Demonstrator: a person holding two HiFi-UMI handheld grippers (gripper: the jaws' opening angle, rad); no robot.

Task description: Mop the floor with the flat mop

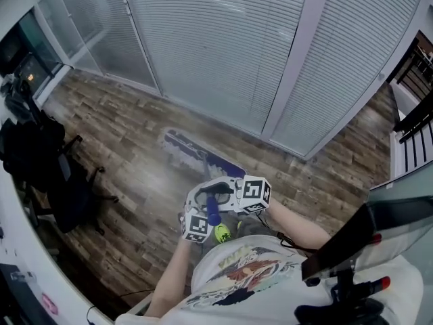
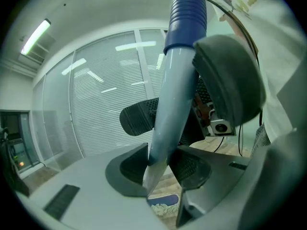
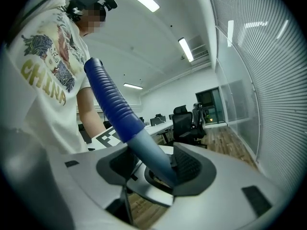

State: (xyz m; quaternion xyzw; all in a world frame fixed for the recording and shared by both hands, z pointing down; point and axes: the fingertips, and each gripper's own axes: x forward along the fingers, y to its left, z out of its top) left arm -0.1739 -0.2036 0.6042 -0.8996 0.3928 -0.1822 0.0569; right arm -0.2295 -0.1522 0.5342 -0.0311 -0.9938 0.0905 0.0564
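In the head view the flat mop head (image 1: pixel 201 156), blue with a pale fringe, lies on the wood floor near the blind-covered glass wall. Its handle (image 1: pixel 213 210) rises toward me and ends in a ribbed blue grip. My left gripper (image 1: pixel 208 219) holds the handle low, and my right gripper (image 1: pixel 216 195) holds it just above. In the left gripper view the pale blue handle (image 2: pixel 168 119) runs down between the dark pads (image 2: pixel 129 169), with my left gripper (image 2: pixel 158 170) shut on it. In the right gripper view the handle (image 3: pixel 146 152) lies between the pads (image 3: pixel 189 166), with my right gripper (image 3: pixel 153 169) shut on it.
Black office chairs (image 1: pixel 57 175) stand at the left beside a white desk edge (image 1: pixel 20 249). The glass wall with blinds (image 1: pixel 223 46) closes off the far side. A dark monitor on a stand (image 1: pixel 375 239) is at my right. My shoe (image 1: pixel 222 233) shows below the grippers.
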